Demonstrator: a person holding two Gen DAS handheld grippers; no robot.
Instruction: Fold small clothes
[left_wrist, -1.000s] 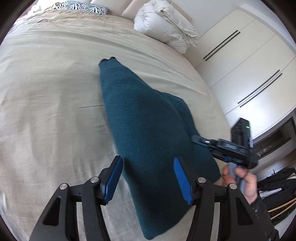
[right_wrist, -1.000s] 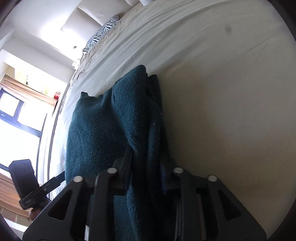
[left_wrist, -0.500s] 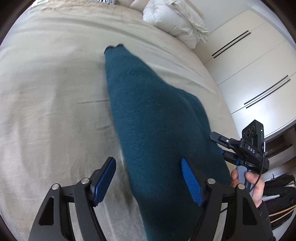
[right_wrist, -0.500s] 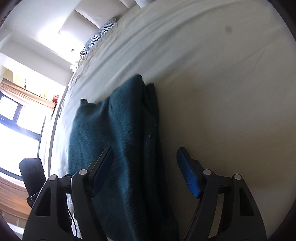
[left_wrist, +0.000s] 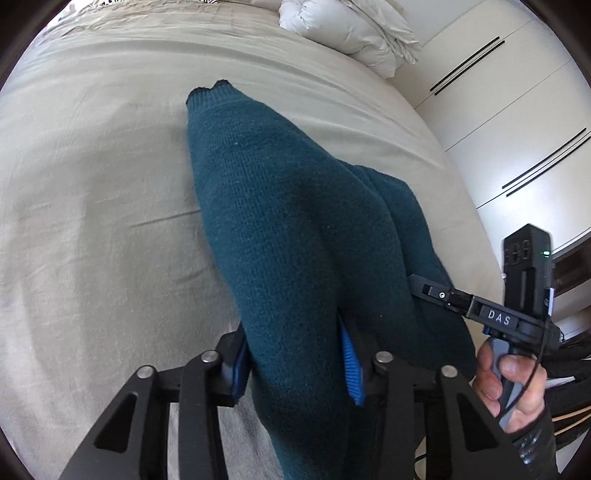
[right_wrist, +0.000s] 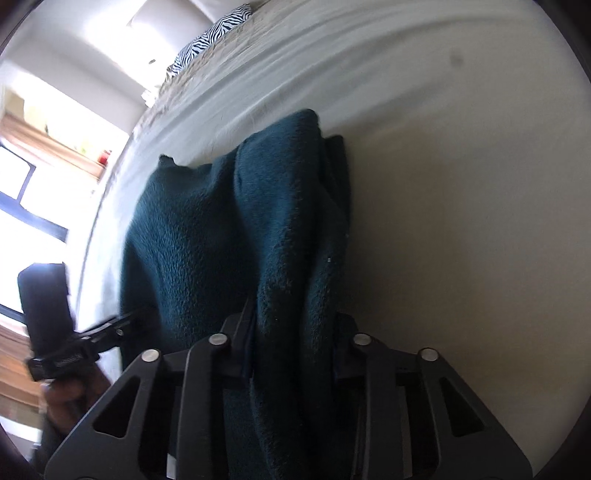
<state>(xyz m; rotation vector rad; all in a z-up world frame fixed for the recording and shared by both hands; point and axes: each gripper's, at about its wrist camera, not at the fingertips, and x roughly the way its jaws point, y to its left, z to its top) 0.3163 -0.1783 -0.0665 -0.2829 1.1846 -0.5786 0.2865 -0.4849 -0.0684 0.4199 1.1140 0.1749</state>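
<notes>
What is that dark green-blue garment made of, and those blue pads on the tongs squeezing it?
The teal garment looks like a soft knit, perhaps wool or acrylic: fine stitch rows and a fuzzy nap show. The blue pads on the left tongs look like ribbed rubber or plastic, matte, with fine ridges. The right tongs also grip the cloth; their pads are hidden.

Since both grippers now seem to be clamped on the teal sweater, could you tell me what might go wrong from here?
1. The left gripper pinches a thick bunch of the teal sweater; some layers may slip out.
2. The right gripper grips stacked folds unevenly, so lifting could undo them.
3. The far end rests on the bed sheet and may drag.
</notes>
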